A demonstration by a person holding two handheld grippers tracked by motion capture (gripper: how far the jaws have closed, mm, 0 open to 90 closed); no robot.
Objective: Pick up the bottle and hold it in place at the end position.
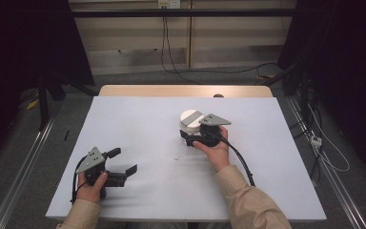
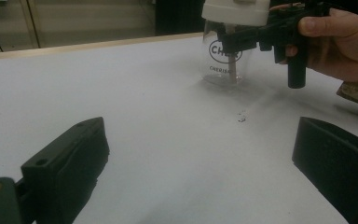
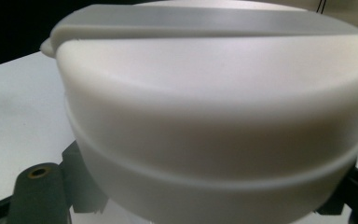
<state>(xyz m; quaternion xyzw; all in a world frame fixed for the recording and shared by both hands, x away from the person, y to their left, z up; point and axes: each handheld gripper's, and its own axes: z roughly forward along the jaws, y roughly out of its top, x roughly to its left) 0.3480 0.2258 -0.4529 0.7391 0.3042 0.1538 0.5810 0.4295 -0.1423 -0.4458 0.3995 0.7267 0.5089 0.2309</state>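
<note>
Gripping the jar's lid

My right gripper (image 1: 189, 139) clamps the glass jar (image 2: 222, 60) under its white lid (image 1: 191, 118); left gripper (image 1: 125, 162) gapes (idle). Next, I'd judge, twisting.

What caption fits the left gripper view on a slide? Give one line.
Open left gripper waits while the right gripper clamps a clear glass jar below its white lid.

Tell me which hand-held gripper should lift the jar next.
Right. The right hand-held gripper is already closed on the jar just under its white lid, while the left hand-held gripper sits open near the table's front-left corner, well away from it.
</note>
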